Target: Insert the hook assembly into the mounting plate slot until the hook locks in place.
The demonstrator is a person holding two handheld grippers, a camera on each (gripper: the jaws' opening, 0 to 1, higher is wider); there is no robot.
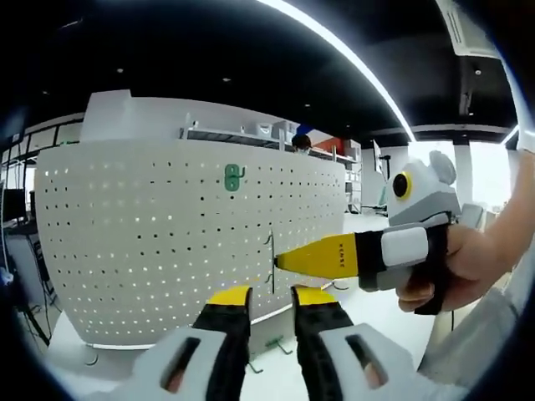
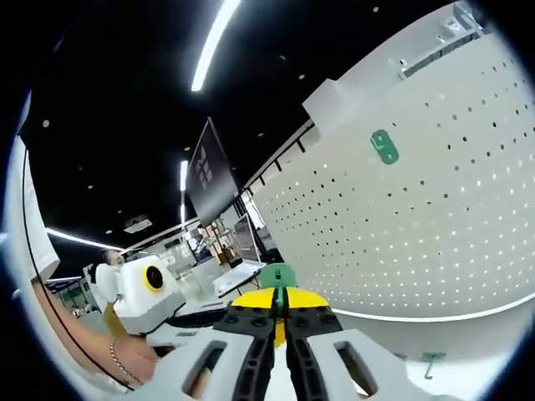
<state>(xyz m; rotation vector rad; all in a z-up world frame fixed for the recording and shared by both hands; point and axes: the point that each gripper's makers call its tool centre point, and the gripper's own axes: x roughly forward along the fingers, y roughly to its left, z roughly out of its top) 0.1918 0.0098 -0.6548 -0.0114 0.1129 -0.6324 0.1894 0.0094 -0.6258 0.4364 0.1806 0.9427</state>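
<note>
A white perforated mounting plate (image 1: 150, 234) stands upright ahead, with one green hook (image 1: 234, 177) hanging high on it. The same plate (image 2: 435, 234) and green hook (image 2: 384, 146) fill the right of the right gripper view. My right gripper (image 2: 280, 302) is shut on a hook assembly with a green back piece (image 2: 277, 274). In the left gripper view that gripper (image 1: 280, 261) comes in from the right and holds the thin wire hook (image 1: 272, 266) close to the plate's face. My left gripper (image 1: 272, 294) is open below it, holding nothing.
A person's hand (image 1: 456, 267) grips the right tool, and another hand (image 2: 125, 351) holds the left tool (image 2: 146, 292). Loose hooks (image 1: 276, 347) lie on the white table at the plate's foot. Shelving and desks stand behind and to the side.
</note>
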